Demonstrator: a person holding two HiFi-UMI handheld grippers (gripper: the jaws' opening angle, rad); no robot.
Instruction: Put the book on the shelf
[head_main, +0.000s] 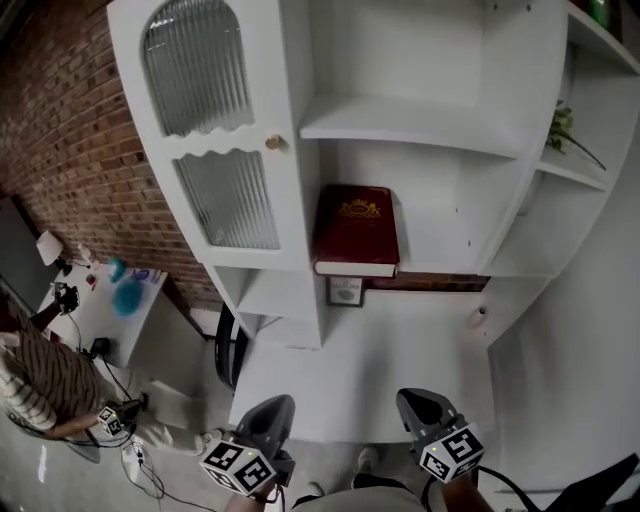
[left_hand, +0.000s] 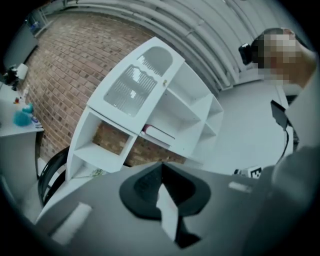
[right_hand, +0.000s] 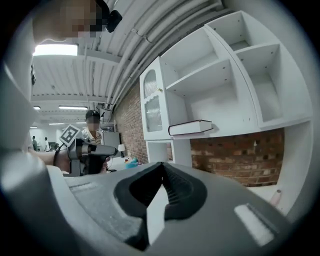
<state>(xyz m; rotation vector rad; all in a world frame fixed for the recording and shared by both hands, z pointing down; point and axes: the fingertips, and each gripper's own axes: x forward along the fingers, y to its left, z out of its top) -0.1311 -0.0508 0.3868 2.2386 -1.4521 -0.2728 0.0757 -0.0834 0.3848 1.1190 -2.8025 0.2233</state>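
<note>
A dark red book (head_main: 355, 232) with a gold crest lies flat on a middle shelf of the white shelf unit (head_main: 400, 120), its pages facing me. It shows as a thin slab in the left gripper view (left_hand: 159, 133) and in the right gripper view (right_hand: 191, 127). Both grippers are low at the near edge, well short of the book. My left gripper (head_main: 270, 415) (left_hand: 161, 167) is shut with nothing in it. My right gripper (head_main: 420, 405) (right_hand: 161, 167) is also shut and empty. Both point roughly level toward the shelf unit.
A white counter (head_main: 370, 370) lies between me and the shelves. A ribbed-glass cabinet door (head_main: 215, 140) stands left of the book, a small framed picture (head_main: 346, 291) under it, a plant (head_main: 565, 130) at the right. A person (head_main: 30, 385) and a side table (head_main: 125, 290) are at the left.
</note>
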